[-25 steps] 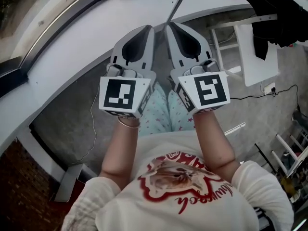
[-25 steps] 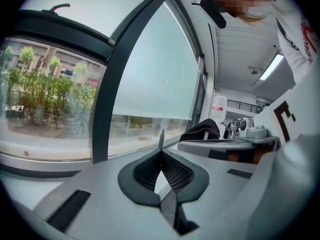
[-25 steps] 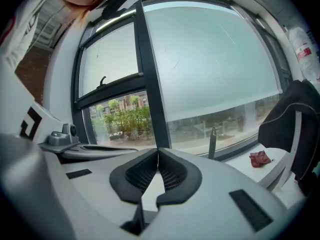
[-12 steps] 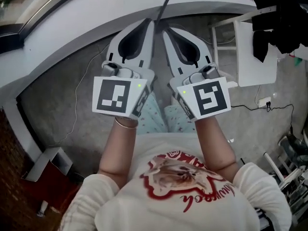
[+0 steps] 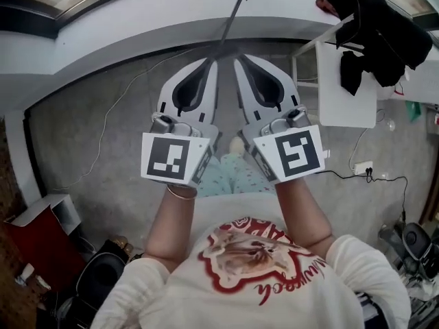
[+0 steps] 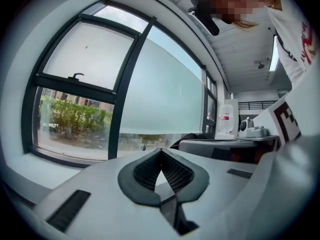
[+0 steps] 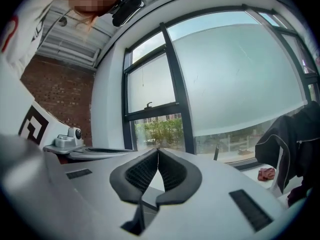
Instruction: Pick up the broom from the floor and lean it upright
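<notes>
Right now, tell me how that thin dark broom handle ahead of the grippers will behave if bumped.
The broom handle looks long, thin and straight, so probably stiff and light. It slants across the white ledge, while the left gripper and right gripper are shut and empty, so a sideways bump would likely slide or topple it.

Broom handle [image 5: 234, 11] cut off at head view's top edge.

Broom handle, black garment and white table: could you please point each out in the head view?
broom handle [image 5: 234, 11], head view, middle of shaft
black garment [image 5: 384, 26], head view, its draped middle
white table [image 5: 343, 108], head view, bare top
</notes>
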### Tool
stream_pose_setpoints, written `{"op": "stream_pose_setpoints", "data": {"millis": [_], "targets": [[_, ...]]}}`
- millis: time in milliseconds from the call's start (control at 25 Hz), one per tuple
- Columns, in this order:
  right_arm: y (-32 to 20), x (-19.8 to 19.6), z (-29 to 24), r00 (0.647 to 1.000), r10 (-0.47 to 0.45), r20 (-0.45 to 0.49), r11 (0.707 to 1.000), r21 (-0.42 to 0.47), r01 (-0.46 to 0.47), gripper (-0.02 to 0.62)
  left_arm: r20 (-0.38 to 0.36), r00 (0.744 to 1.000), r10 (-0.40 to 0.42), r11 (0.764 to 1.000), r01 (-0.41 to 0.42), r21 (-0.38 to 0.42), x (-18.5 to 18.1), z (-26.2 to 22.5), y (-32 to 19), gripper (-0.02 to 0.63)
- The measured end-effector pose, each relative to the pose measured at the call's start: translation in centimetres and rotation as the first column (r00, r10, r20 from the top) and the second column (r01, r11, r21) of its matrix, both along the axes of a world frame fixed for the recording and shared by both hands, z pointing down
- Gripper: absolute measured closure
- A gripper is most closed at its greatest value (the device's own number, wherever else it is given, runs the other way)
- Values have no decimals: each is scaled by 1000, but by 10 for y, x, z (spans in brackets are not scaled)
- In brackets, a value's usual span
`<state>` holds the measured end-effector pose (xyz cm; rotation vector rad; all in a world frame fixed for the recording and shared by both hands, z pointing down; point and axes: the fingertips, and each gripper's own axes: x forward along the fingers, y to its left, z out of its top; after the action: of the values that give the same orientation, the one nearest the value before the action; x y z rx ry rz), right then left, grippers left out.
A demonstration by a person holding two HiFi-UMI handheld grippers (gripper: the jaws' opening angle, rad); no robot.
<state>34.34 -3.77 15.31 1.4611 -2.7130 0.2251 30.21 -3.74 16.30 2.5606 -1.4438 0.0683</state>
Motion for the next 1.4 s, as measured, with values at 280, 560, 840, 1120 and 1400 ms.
{"op": "stream_pose_setpoints", "data": {"millis": [280, 560, 840, 1120, 1400], "targets": [[76, -32, 14, 999, -26, 37, 1000, -3, 26, 571, -15, 1000, -15, 1000, 15, -5, -24, 15, 76, 589], [181, -56, 7, 997, 76, 8, 997, 16, -76, 571, 30, 999, 42, 999, -41, -29, -59, 17, 180, 589], [242, -58, -57, 998, 62, 7, 993, 101, -62, 571, 20, 996, 85, 996, -85, 21, -56, -31, 247, 589], [256, -51, -113, 1000, -3, 25, 983, 185, -2, 571, 1, 995, 95, 991, -95, 95, -39, -85, 261, 589], [268, -46, -126, 999, -44, 14, 978, 203, 41, 571, -6, 997, 73, 987, -72, 141, -33, -106, 268, 589]]}}
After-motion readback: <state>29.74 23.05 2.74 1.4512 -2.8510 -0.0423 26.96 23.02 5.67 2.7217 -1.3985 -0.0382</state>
